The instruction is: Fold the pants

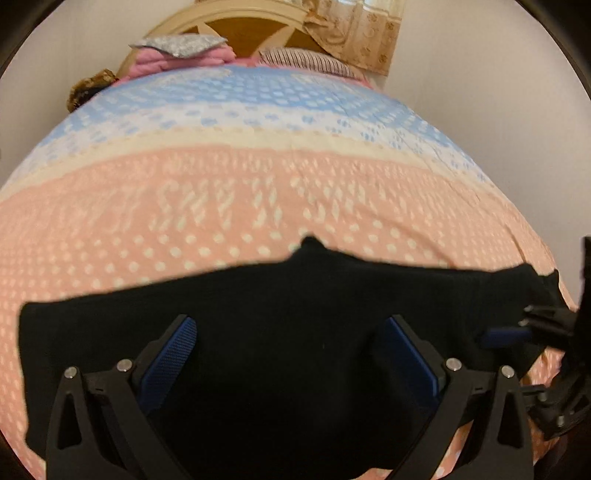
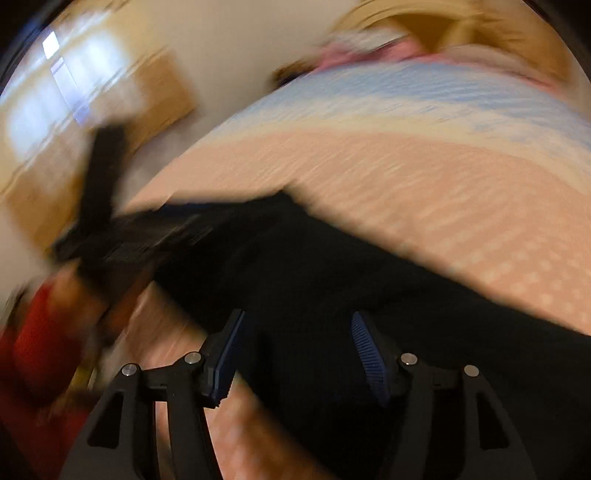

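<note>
The black pants lie flat on a bed with a pink, cream and blue patterned cover. My left gripper is open, its blue-padded fingers spread just above the dark cloth. My right gripper shows at the right edge of the left wrist view, at the pants' right end. In the blurred right wrist view my right gripper is open over the pants, and my left gripper shows at the left.
Pink folded cloth and a grey item sit at the bed's far end by a wooden headboard. A patterned curtain hangs at the back right. A red sleeve is at the left in the right wrist view.
</note>
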Demonstrator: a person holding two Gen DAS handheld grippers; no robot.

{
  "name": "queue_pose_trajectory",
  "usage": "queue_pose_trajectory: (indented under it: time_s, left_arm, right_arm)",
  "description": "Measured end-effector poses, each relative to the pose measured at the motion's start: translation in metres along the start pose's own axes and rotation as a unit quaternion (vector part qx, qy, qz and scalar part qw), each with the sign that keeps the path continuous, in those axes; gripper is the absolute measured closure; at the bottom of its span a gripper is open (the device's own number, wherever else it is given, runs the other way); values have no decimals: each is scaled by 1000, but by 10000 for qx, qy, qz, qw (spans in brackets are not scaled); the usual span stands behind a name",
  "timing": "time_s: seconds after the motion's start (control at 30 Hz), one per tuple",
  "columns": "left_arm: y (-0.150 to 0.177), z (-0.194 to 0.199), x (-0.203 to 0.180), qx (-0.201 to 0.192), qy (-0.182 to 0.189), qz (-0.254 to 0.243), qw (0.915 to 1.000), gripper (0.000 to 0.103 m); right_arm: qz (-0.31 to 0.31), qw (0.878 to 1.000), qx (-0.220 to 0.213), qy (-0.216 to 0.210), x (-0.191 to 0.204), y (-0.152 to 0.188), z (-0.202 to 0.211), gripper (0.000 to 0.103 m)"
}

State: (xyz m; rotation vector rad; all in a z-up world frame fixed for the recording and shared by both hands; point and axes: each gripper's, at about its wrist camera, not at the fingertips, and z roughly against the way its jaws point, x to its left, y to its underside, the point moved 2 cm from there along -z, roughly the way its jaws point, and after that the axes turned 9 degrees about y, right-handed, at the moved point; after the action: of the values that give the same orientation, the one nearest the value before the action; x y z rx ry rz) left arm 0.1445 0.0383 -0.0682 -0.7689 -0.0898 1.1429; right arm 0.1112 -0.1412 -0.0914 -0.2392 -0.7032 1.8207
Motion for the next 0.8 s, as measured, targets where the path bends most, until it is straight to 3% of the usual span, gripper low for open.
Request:
queue_pose_trajectory:
  time_s: [0.1, 0.2, 0.23, 0.27, 0.33, 0.5, 0.63, 0.8]
  left_arm:
    - [15, -11, -1, 89, -44, -68, 9999, 0]
    - [24, -13, -11, -57, -365, -456, 9983, 0]
    - [26, -12, -12, -105, -384, -449, 9982, 0]
    - [25, -12, -10, -126, -357, -418, 9984, 0]
    - [24, -10, -8, -137, -262, -369, 9989, 0]
    - [27, -8, -4, -158, -226, -455, 9986, 0]
    - [29, -7, -3, -161, -170, -435, 9988, 0]
    - [27, -8, -2, -169, -153, -423, 9988, 0]
  right_arm:
    - [151, 9984, -374, 391, -3, -2, 25, 43]
    - [-224, 9949, -979, 61, -19, -30, 44, 49]
    - [-196, 9945, -1016, 133, -21, -40, 41, 63]
    - [-97, 9947, -989, 281, -24, -54, 31, 85]
    - [96, 9970, -681, 354, -27, -72, 4, 99]
    - [576, 9977, 297, -181, -21, -72, -53, 99]
    - [792, 9954, 318, -438, -1, -49, -39, 98]
    - [691, 9958, 380, -467, -10, -49, -38, 98]
